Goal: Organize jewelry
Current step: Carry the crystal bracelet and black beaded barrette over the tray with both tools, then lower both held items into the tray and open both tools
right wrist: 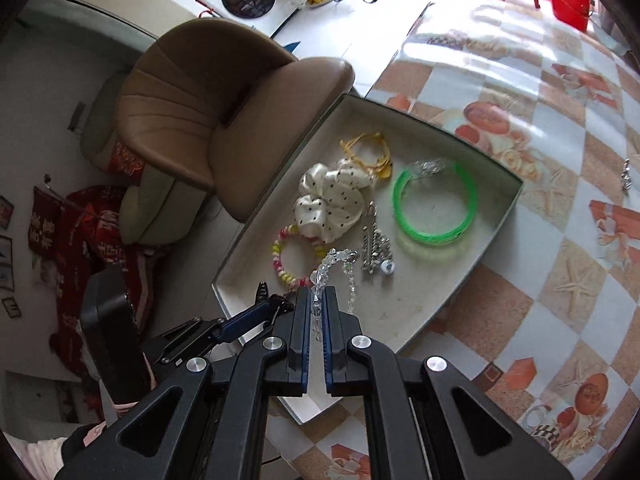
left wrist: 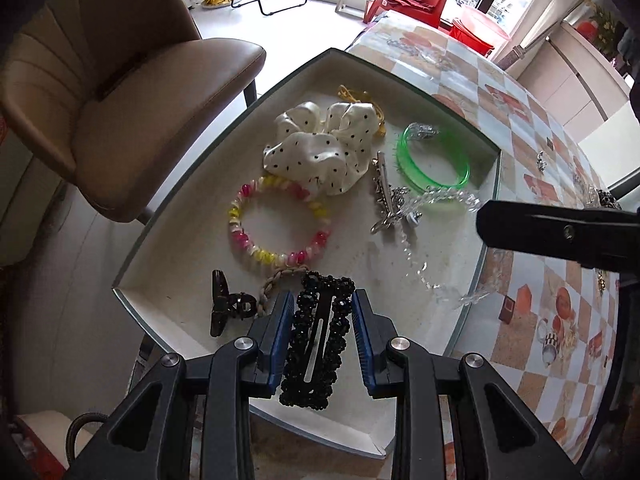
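A black beaded hair clip (left wrist: 316, 336) is pinched between the blue pads of my left gripper (left wrist: 322, 300), just above the near end of the white tray (left wrist: 180, 280). My right gripper (right wrist: 318, 300) is shut on a clear crystal chain (right wrist: 336, 260) that hangs over the tray (right wrist: 440, 276). In the left wrist view the chain (left wrist: 424, 236) trails from a right finger (left wrist: 540, 228). In the tray lie a polka-dot scrunchie (left wrist: 320, 148), a green bangle (left wrist: 434, 160), a pink-yellow spiral tie (left wrist: 278, 224), a silver clip (left wrist: 384, 196) and a black claw clip (left wrist: 228, 306).
The tray sits at the edge of a table with a patterned cloth (right wrist: 560, 240). A brown chair (left wrist: 140, 100) stands close beside that edge. Small silver pieces (left wrist: 541, 160) and a checkered ring (left wrist: 550, 342) lie loose on the cloth to the right.
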